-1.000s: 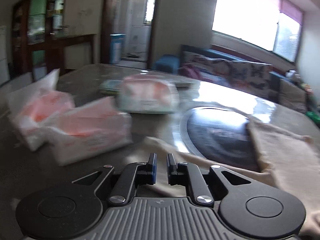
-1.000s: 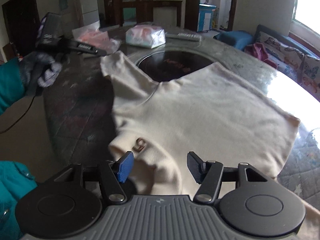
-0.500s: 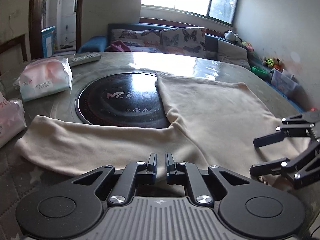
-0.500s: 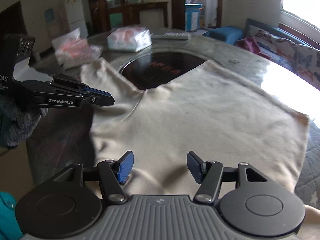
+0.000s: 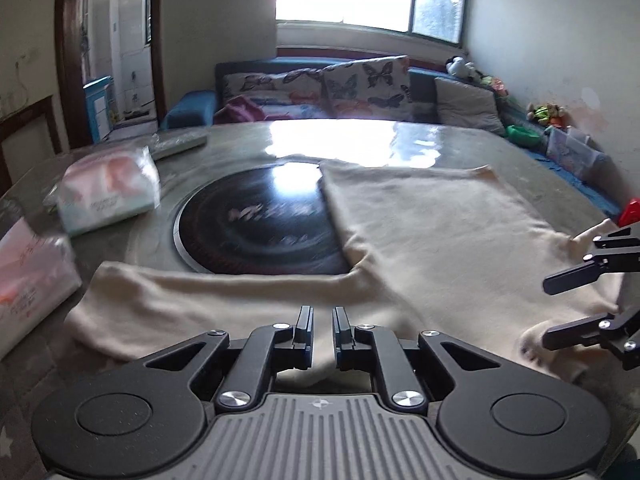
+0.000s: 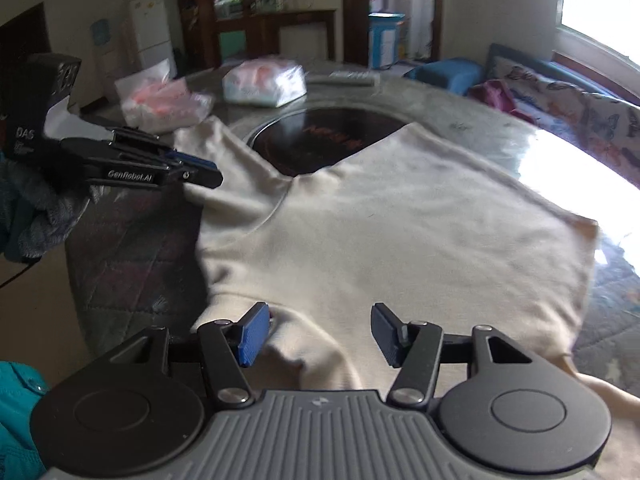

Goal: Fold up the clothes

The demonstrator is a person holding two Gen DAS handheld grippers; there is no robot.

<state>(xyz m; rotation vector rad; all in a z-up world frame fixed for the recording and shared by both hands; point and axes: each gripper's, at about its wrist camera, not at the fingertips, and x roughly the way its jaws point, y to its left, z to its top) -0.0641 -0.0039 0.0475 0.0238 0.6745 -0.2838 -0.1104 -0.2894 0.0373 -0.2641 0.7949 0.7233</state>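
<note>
A cream sweater point(image 6: 400, 240) is lying spread across the counter point(image 5: 480, 140), one sleeve reaching past the dark inset hob point(image 5: 256, 228). The left tool point(image 5: 321, 330) is hovering nearly closed, empty; the right tool point(image 6: 316, 334) gaping open above the collar. A shallow pinch risks dragging the fabric askew.

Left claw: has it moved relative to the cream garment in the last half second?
Yes. In the right wrist view the left claw now reaches over the edge of the garment's sleeve; before, it hung short of the cream garment.
</note>
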